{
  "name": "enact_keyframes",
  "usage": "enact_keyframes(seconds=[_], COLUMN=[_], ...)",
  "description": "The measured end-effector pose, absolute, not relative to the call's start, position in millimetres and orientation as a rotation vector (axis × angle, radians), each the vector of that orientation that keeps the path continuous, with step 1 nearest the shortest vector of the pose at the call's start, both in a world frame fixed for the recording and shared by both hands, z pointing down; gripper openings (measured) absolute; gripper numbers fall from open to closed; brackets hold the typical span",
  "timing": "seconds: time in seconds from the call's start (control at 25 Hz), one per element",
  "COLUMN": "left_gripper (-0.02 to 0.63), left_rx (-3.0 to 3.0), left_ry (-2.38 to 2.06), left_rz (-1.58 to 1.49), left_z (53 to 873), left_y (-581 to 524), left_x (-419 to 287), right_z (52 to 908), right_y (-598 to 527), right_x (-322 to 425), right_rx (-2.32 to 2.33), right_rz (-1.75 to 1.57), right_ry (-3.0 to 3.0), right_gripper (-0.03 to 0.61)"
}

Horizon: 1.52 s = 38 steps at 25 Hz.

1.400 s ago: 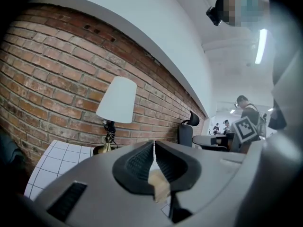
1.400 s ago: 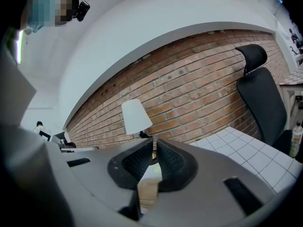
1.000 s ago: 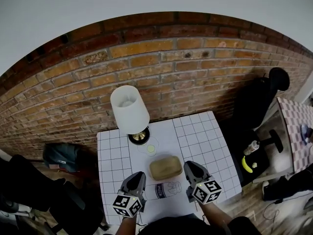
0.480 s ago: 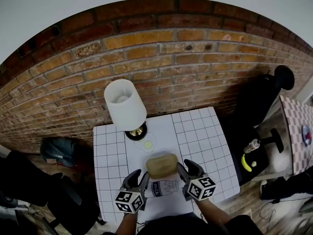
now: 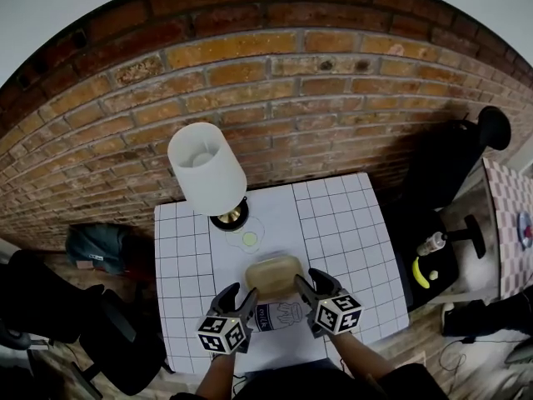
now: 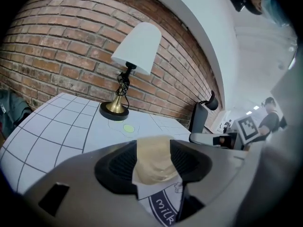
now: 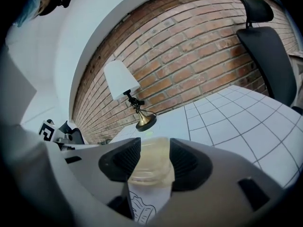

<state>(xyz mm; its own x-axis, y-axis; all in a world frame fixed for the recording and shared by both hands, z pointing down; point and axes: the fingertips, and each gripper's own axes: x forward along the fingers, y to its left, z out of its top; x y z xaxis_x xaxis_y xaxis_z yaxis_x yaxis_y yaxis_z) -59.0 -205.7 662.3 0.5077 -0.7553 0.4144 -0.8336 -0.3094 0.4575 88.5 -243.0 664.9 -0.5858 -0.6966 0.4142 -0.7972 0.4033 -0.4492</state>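
A tan oblong dish (image 5: 273, 275) lies on the white gridded table (image 5: 350, 232), and a white milk carton (image 5: 281, 315) lies flat just in front of it. My left gripper (image 5: 236, 297) is open at the dish's near left corner. My right gripper (image 5: 312, 280) is open at its near right edge. In the left gripper view the dish (image 6: 154, 157) fills the gap between the jaws of the gripper (image 6: 154, 163), with the carton's "milk" label (image 6: 163, 205) below. The right gripper view shows the same: dish (image 7: 154, 160), gripper (image 7: 155, 164), carton (image 7: 142, 202). I cannot tell if the pads touch the dish.
A lamp with a white shade (image 5: 206, 169) and brass base (image 5: 226, 217) stands at the back left by the brick wall, with a small yellow-green disc (image 5: 249, 238) in front. A black office chair (image 5: 441, 173) stands to the right. A bottle (image 5: 430, 242) is on the floor there.
Both grippers' jaws were together and pointed up at the wall; now they are parted and tilted down. In the head view both grippers have moved forward to the dish.
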Motion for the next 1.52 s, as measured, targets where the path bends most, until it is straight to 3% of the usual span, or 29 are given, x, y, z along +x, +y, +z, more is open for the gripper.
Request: enact_keyframes(seconds=[1.0, 1.4, 1.52], left_gripper=[0.212, 0.208, 0.174], left_rx=[2.007, 2.054, 2.073], left_ry=[-1.236, -1.242, -1.247], left_rz=[0.121, 0.05, 0.032], left_z=[694.7, 666.8, 656.2], left_y=[-214.2, -219.1, -219.7], left_x=[-49.8, -58.7, -63.0], right_z=[687.6, 657.5, 646.1], right_y=[-248.4, -249.8, -249.8], right_x=[81.7, 84.4, 85.2], right_rx=[1.29, 1.353, 1.38], right_rz=[0.98, 0.933, 0.915], right_ry=[-2.483, -2.54, -2.558], right_gripper=[0.166, 0.09, 0.076])
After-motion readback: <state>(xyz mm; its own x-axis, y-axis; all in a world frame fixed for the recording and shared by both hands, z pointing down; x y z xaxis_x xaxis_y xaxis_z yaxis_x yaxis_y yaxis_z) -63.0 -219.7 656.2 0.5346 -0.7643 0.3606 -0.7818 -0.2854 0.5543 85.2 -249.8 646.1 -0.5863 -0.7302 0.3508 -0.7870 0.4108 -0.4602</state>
